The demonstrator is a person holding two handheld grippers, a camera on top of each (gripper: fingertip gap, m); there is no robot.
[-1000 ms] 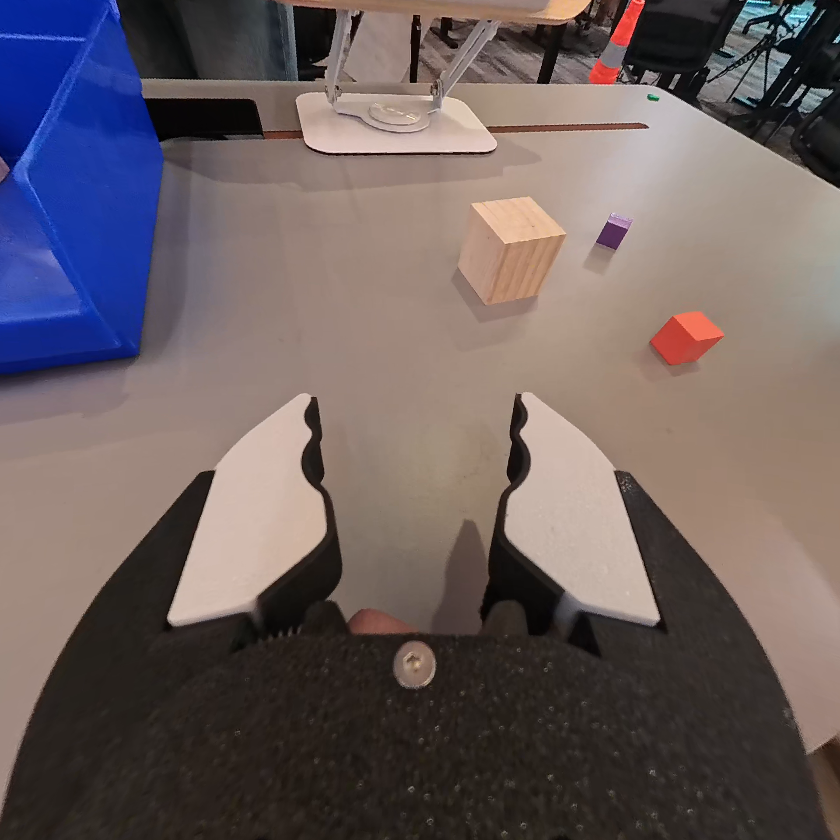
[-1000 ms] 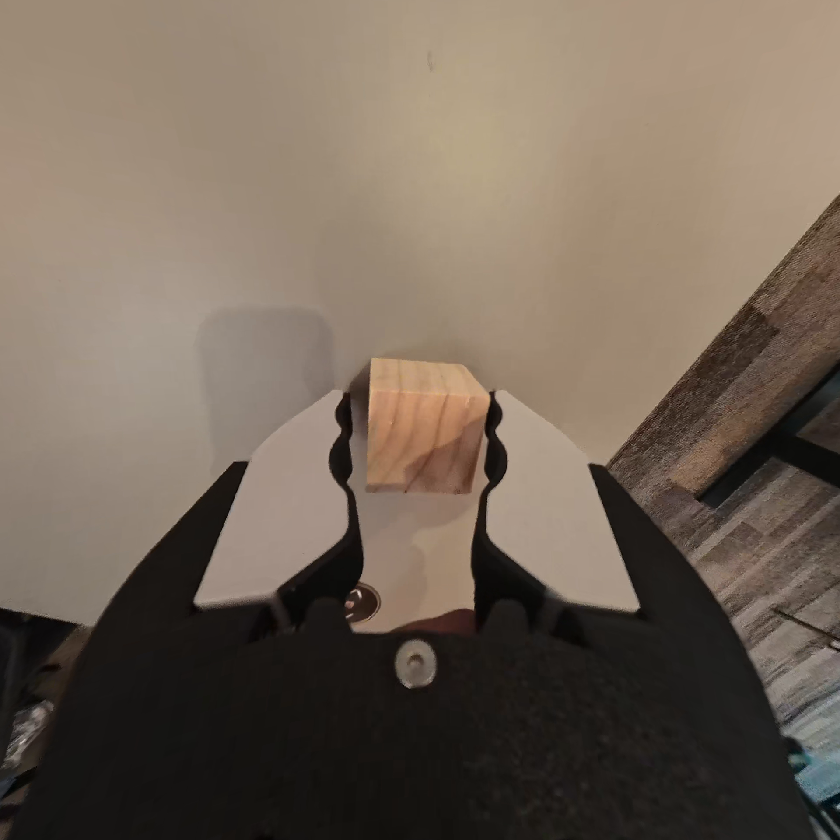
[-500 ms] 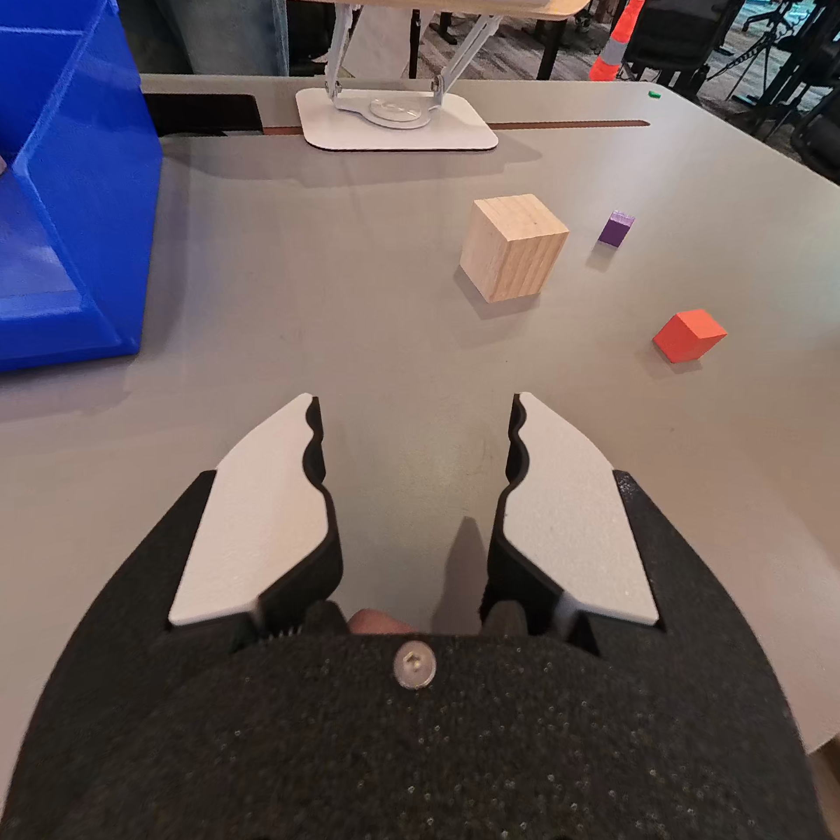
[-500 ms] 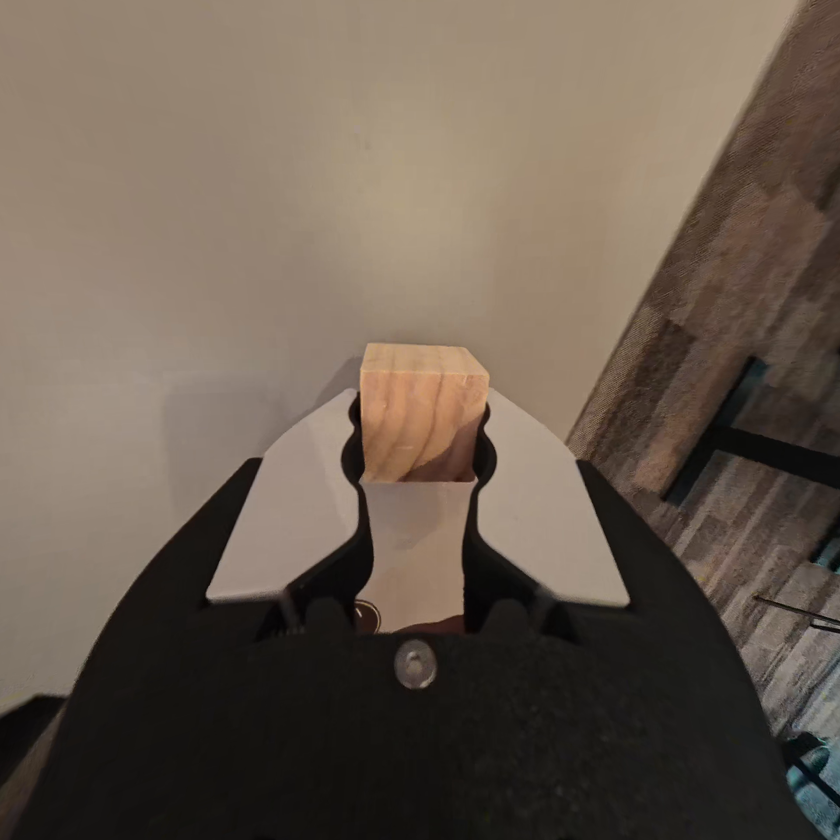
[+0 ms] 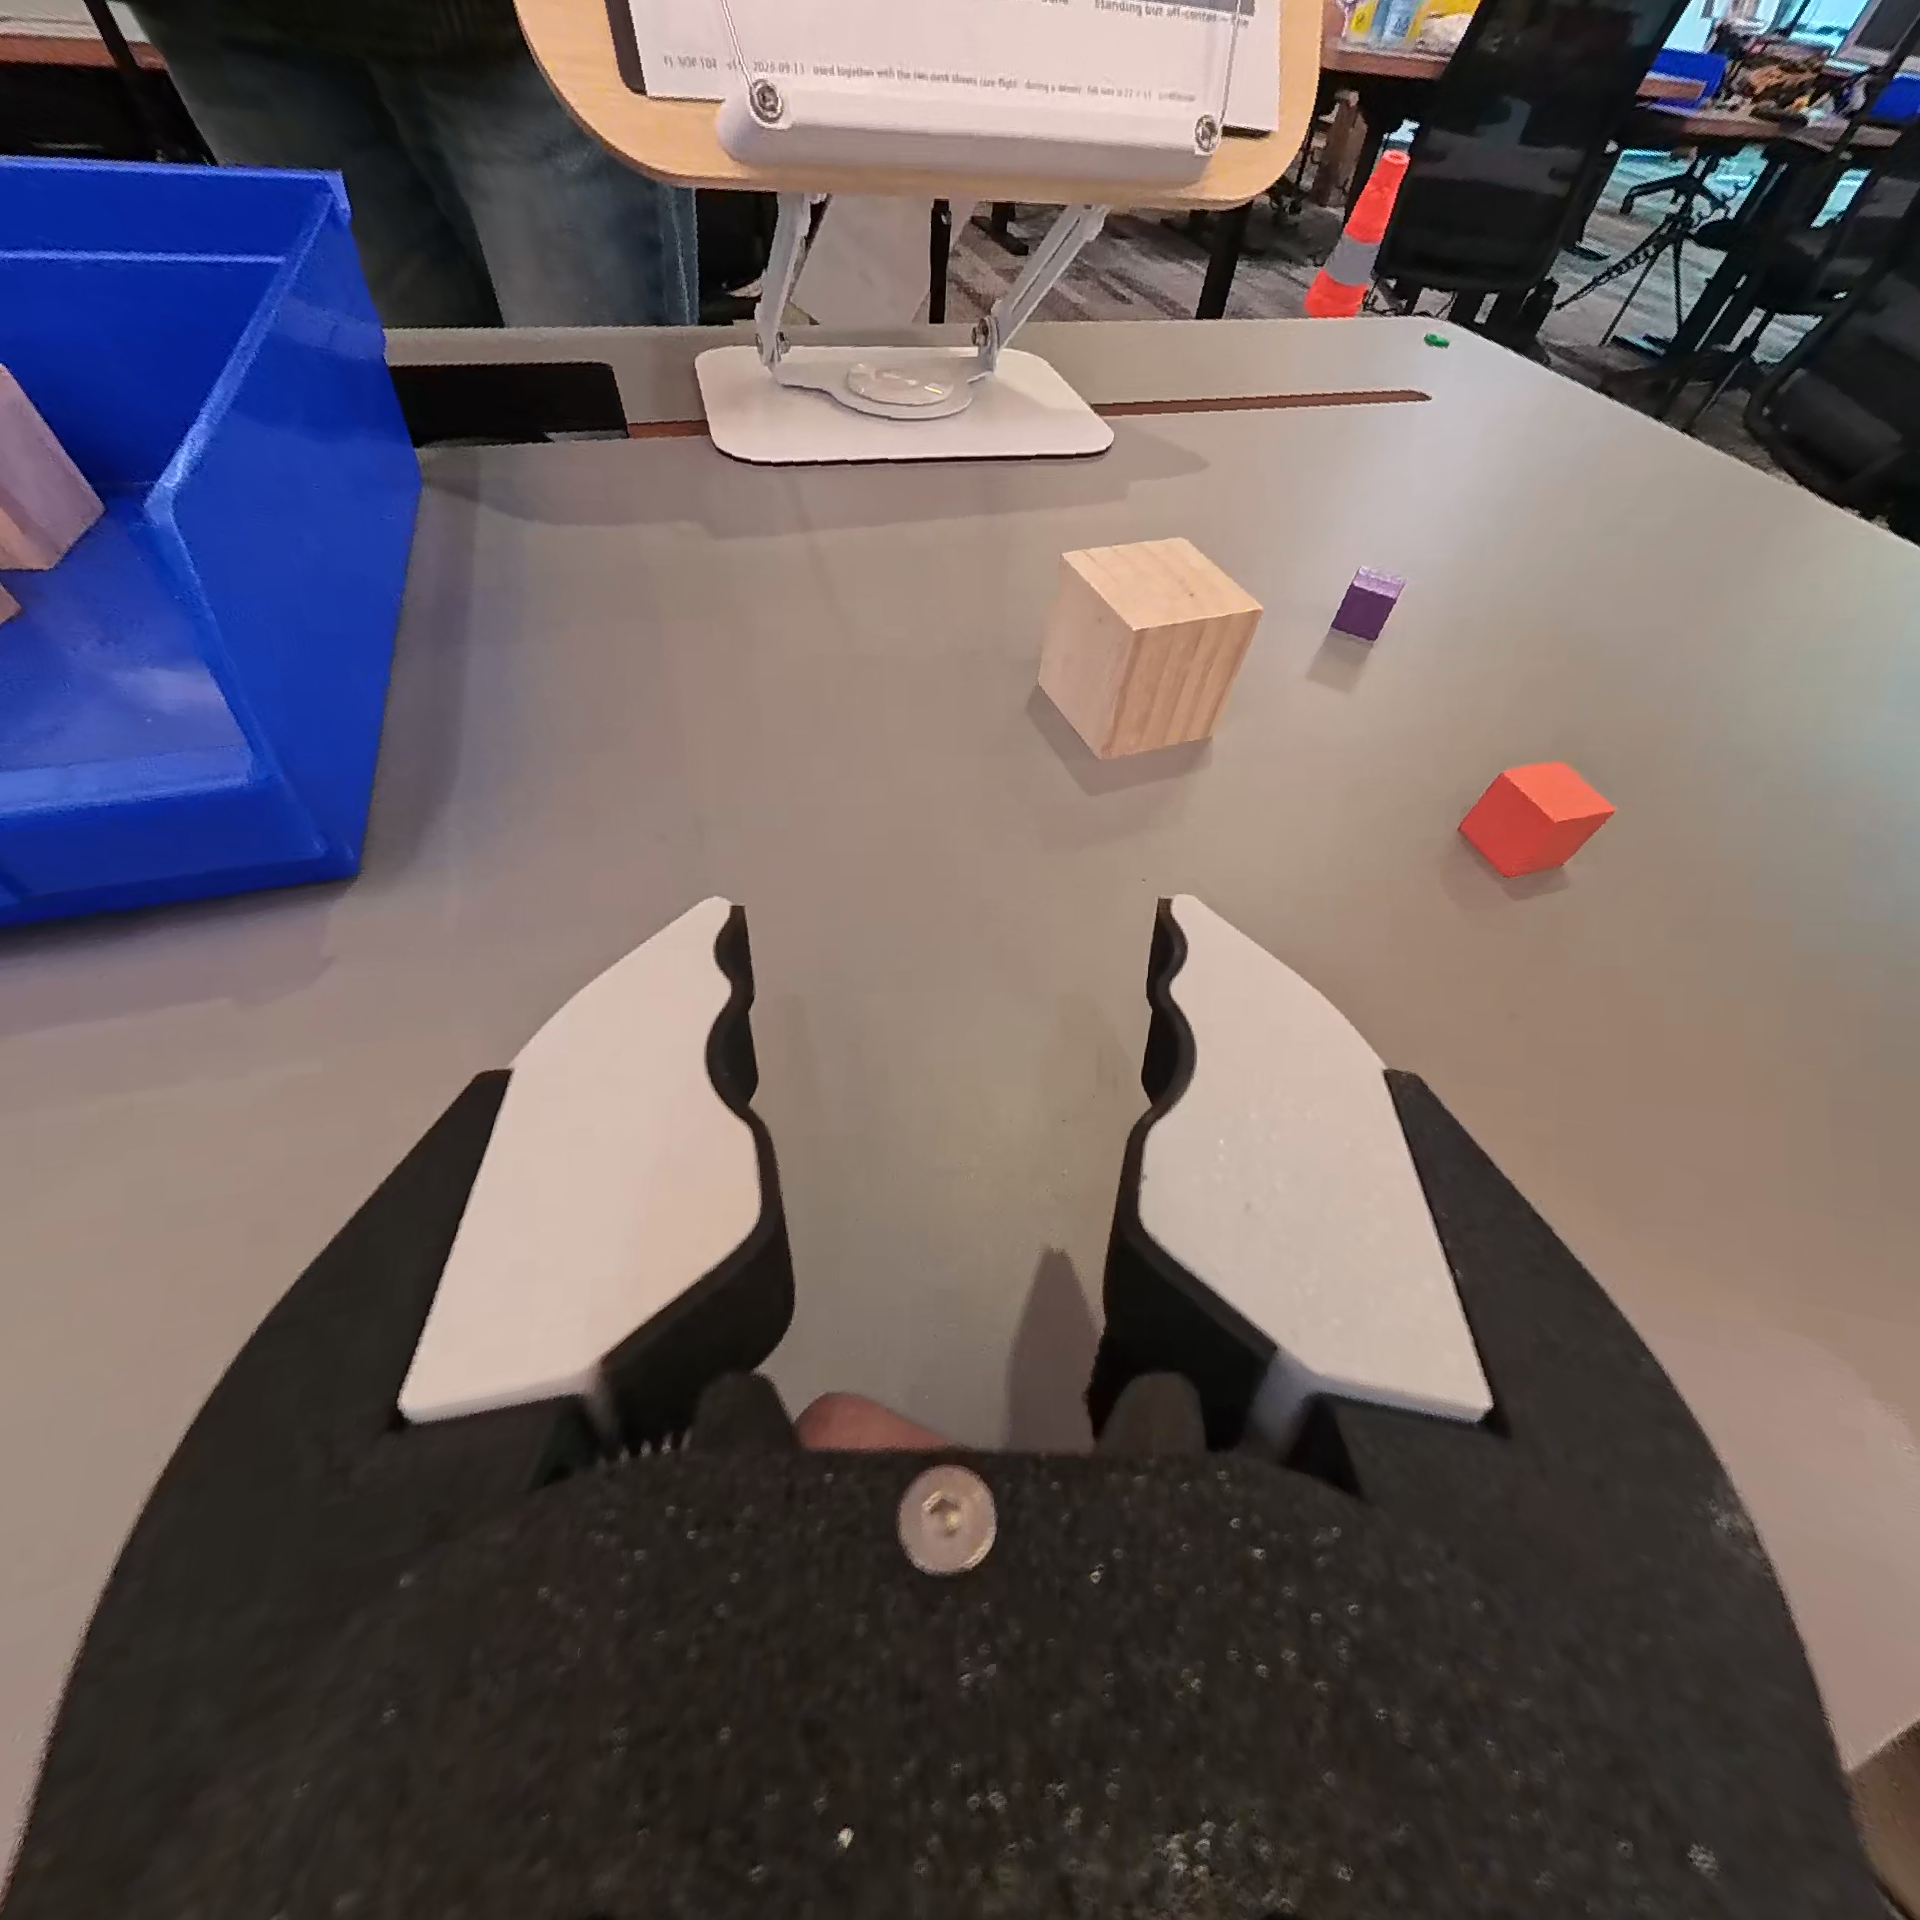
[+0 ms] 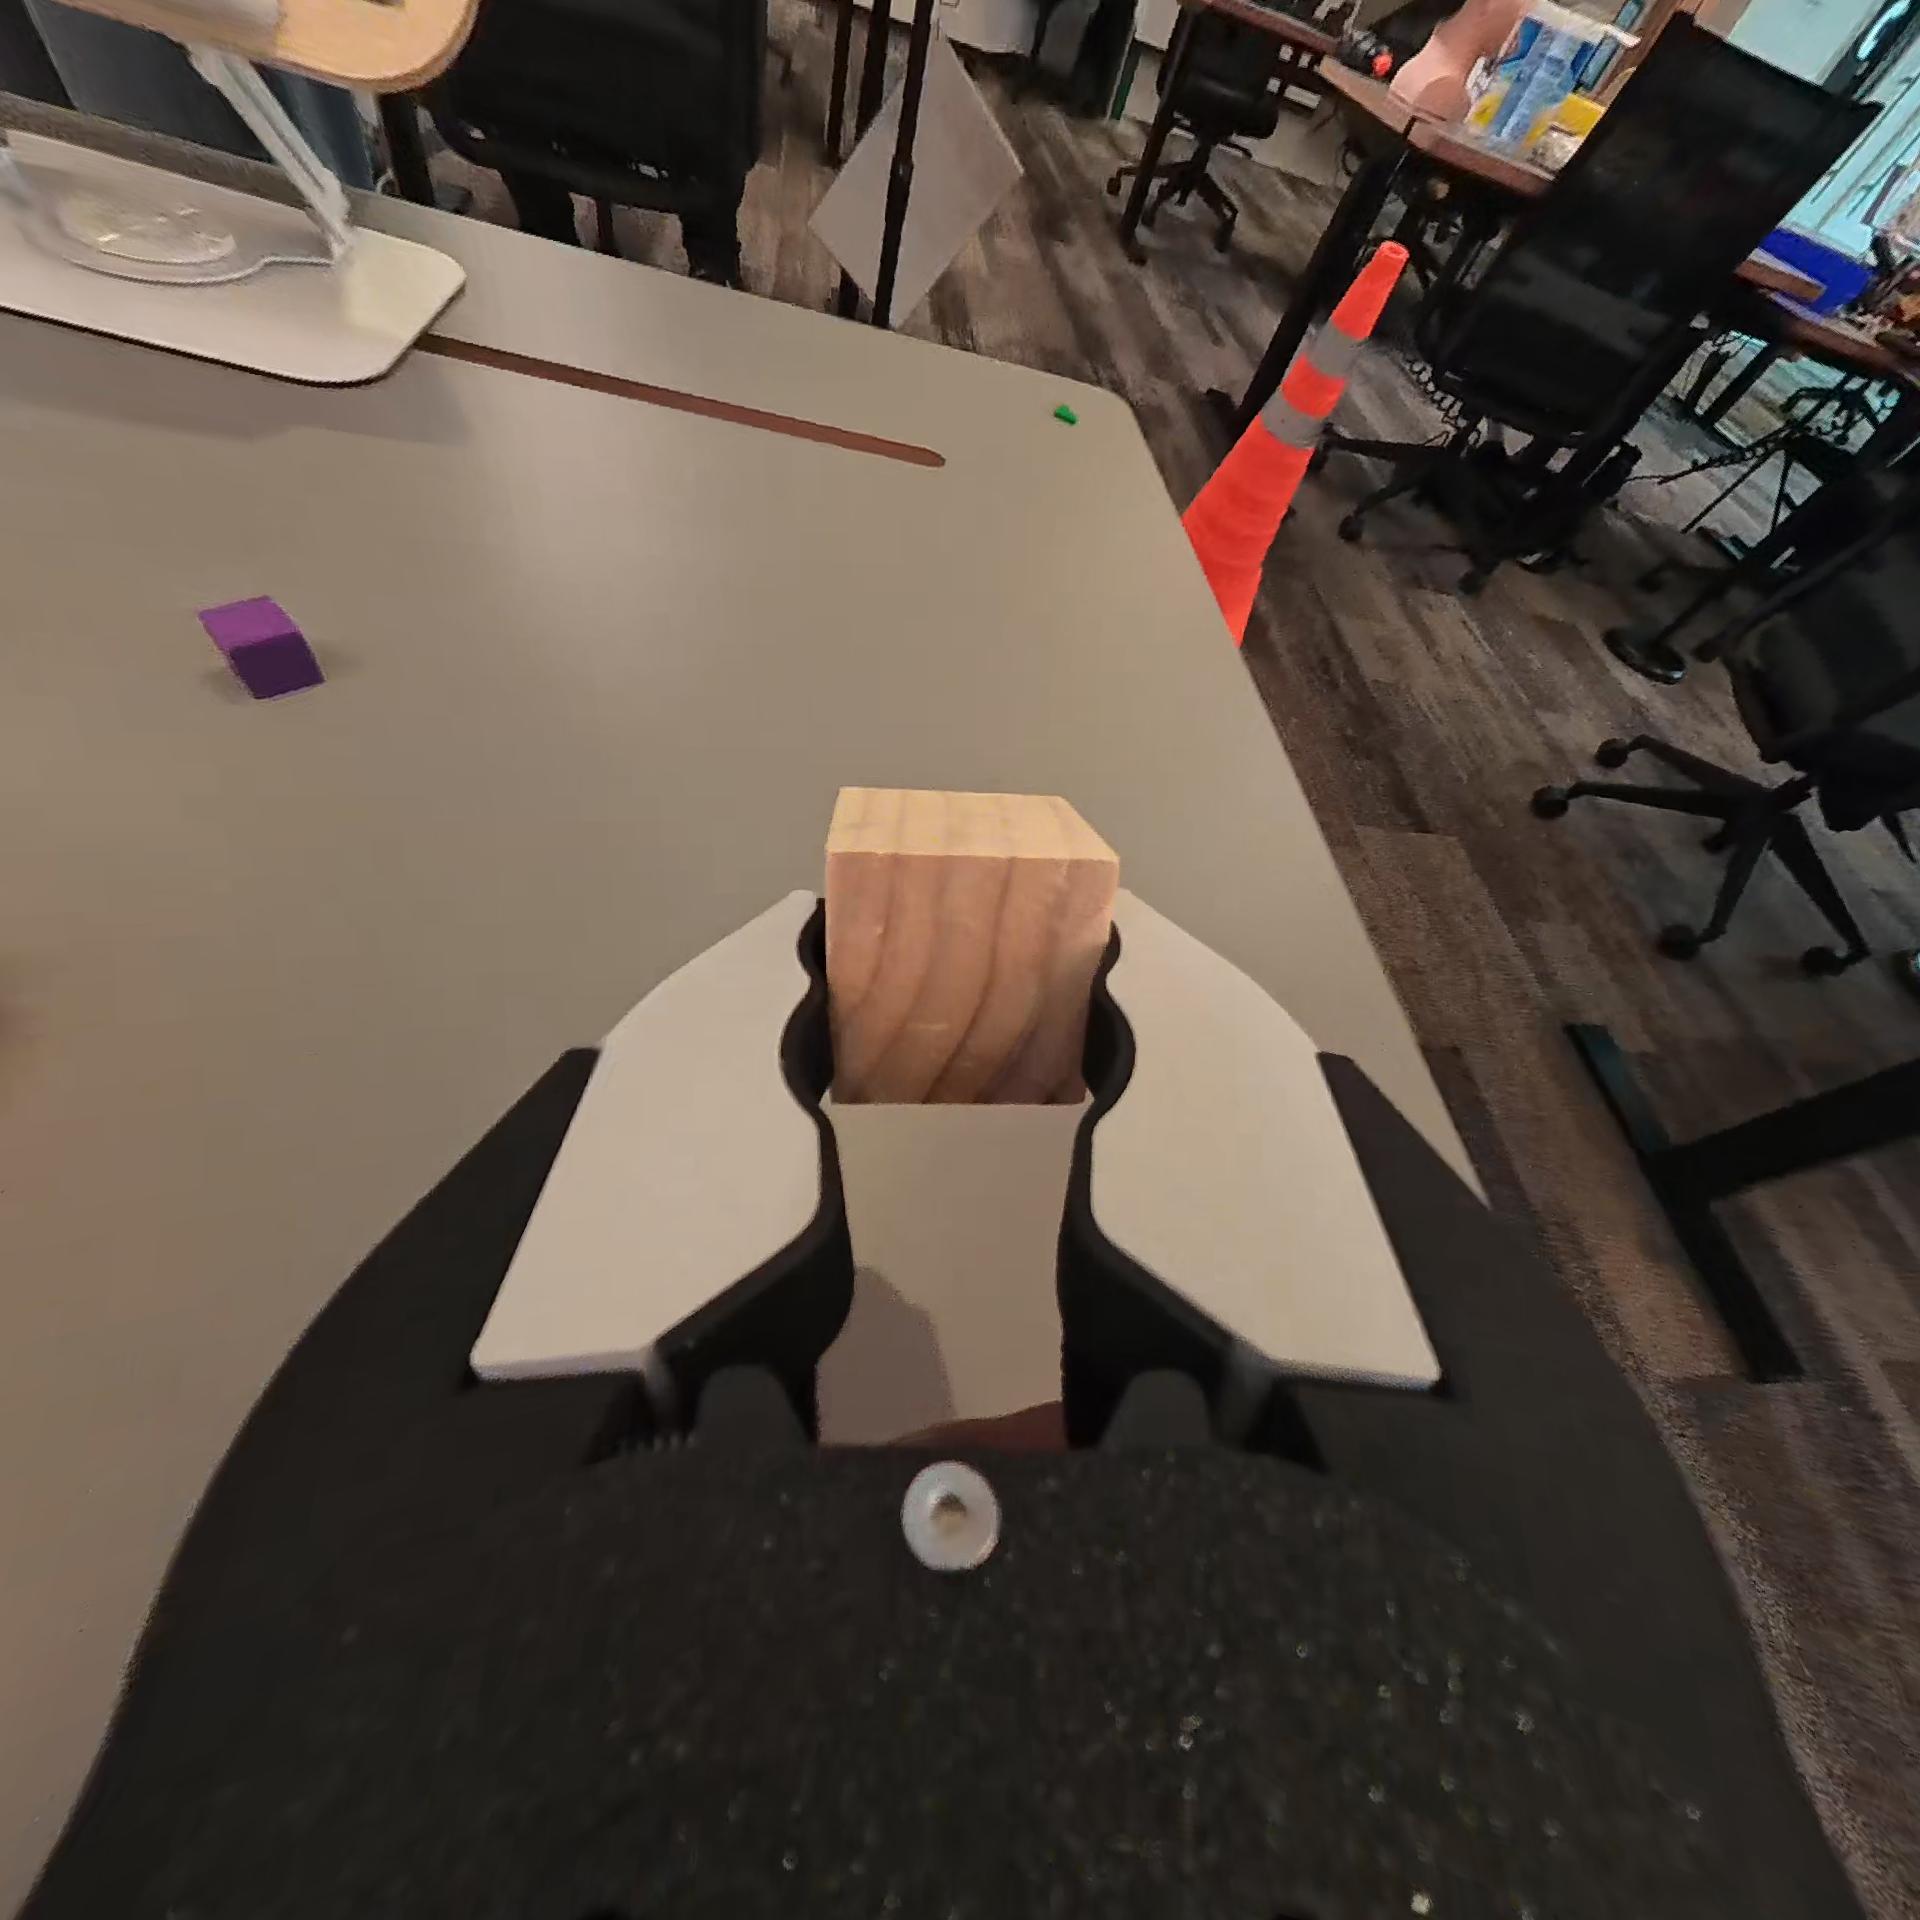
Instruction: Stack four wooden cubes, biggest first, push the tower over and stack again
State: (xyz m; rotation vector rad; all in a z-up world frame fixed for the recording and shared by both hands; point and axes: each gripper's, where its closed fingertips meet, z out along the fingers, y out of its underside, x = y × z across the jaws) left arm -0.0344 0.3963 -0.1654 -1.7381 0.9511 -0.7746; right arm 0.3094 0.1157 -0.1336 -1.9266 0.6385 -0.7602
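1. Work surface: a grey table [image 5: 727, 748] with a rounded far corner. A narrow dark slot [image 6: 686, 400] runs along its far side, and a small green marker [image 6: 1063, 416] lies near that corner.
2. Room: wood-pattern flooring, black office chairs and further desks stand beyond the table. An orange traffic cone [image 6: 1288, 436] stands on the floor just past the table's right edge.
3. Stand: a white base plate [image 5: 904, 410] rests at the far edge and carries a tilted wooden board [image 5: 914, 114] holding a printed sheet. A person's legs show behind it.
4. Container: a blue bin [image 5: 197, 540] sits on the table's left side. Inside it, a wooden block [image 5: 36, 488] shows partly at the frame edge; the remaining contents are out of frame.
5. Loose cubes on the table: a large natural wood cube [image 5: 1148, 644] sits centre-far; a small purple cube [image 5: 1368, 603] lies just to its right, apart from it; an orange cube [image 5: 1536, 818] lies nearer and further right.
6. Left gripper [image 5: 948, 909]: fingers spread wide with nothing between them, hovering over bare table, well short of the large cube.
7. Right gripper [image 6: 961, 925]: clenched on a medium wood cube [image 6: 966, 945], gripped on both side faces at the fingertips, near the table's right edge. Whether the cube is clear of the surface cannot be told.
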